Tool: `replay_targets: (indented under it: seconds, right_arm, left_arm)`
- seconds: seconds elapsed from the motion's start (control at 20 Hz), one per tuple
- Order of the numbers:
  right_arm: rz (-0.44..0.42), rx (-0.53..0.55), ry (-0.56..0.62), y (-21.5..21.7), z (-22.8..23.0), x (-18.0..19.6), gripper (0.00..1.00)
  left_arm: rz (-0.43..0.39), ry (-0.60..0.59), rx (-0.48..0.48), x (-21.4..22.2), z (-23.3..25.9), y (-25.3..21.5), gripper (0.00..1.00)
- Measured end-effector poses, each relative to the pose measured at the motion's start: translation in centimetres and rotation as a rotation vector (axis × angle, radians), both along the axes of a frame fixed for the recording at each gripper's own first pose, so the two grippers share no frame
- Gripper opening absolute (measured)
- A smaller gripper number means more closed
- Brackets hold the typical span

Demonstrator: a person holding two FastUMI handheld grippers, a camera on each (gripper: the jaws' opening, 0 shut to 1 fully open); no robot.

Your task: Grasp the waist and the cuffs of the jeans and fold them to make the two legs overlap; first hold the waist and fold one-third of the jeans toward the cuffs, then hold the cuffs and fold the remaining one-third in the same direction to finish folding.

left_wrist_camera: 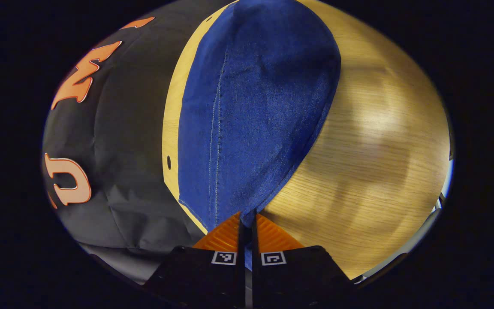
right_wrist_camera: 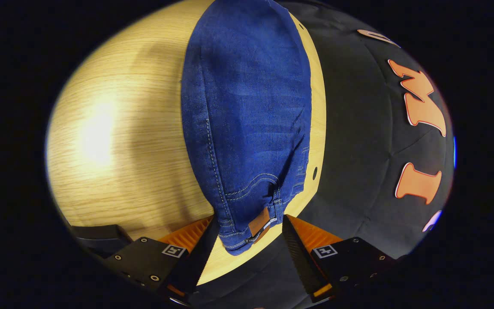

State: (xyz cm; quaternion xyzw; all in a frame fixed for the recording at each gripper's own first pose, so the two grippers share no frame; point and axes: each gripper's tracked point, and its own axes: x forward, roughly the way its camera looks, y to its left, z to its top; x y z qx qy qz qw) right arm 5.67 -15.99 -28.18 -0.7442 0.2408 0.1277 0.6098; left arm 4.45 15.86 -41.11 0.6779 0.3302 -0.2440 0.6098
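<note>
Jeans (left_wrist_camera: 255, 111) stretched flat along the wooden table (left_wrist_camera: 371, 171), close to its far edge by the booth's black cloth wall (left_wrist_camera: 122, 141). Left gripper (left_wrist_camera: 247, 223) pinched nearly closed, a thin fold of denim at the cuff end caught between both fingers. Over in the right gripper view, right gripper (right_wrist_camera: 250, 231) spread wide, fingers either side of the waist end (right_wrist_camera: 247, 223) with its leather patch (right_wrist_camera: 259, 222), neither finger pressing yet. Denim (right_wrist_camera: 247, 98) lying smooth, legs stacked, seam stitching running lengthwise.
</note>
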Motion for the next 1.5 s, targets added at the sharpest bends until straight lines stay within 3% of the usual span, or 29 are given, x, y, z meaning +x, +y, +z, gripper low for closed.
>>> replay_targets:
  seconds: [0.15, 0.2, 0.25, 0.35, 0.4, 0.45, 0.75, 1.0, 1.3, 1.5]
  right_arm:
    - [-0.004, -0.026, 0.073, 0.1, -1.4, 0.0, 0.83]
    - [0.007, -0.056, 0.099, 0.0, -1.8, -0.1, 0.71]
    - [0.005, -0.08, 0.111, 0.3, -2.3, 0.3, 0.45]
    - [-0.016, -0.083, 0.096, 0.1, -2.1, -0.1, 0.16]
    - [-0.035, -0.076, 0.093, 0.0, -2.3, 0.1, 0.13]
    - [-0.05, -0.058, 0.112, 0.0, -2.2, -0.3, 0.03]
    - [-0.152, 0.164, 0.167, 0.1, -0.4, -0.1, 0.03]
    - [-0.273, 0.359, 0.209, 1.3, 2.3, -0.2, 0.02]
    - [-0.403, 0.56, 0.264, 2.7, 5.0, 0.5, 0.03]
    - [-0.546, 0.696, 0.316, 2.3, 6.0, 1.5, 0.03]
  left_arm:
    - [0.002, 0.005, 0.004, 0.1, 0.1, 0.1, 0.07]
    - [-0.002, 0.005, 0.008, 0.1, 0.2, 0.0, 0.07]
    - [-0.006, 0.003, 0.01, 0.2, 0.3, 0.0, 0.07]
    - [-0.002, -0.005, 0.007, 0.2, 0.4, -0.1, 0.07]
    - [0.004, -0.01, 0.002, 0.2, 0.4, -0.1, 0.07]
    - [0.012, -0.012, -0.003, 0.2, 0.4, 0.0, 0.07]
    - [0.085, -0.035, -0.05, -0.1, 0.5, -0.2, 0.06]
    - [0.133, 0.178, -0.132, -1.3, -0.1, -0.9, 0.05]
    - [0.268, 0.318, -0.35, 1.9, 4.4, -4.8, 0.05]
    - [0.337, 0.41, -0.383, 4.9, 7.2, -6.1, 0.06]
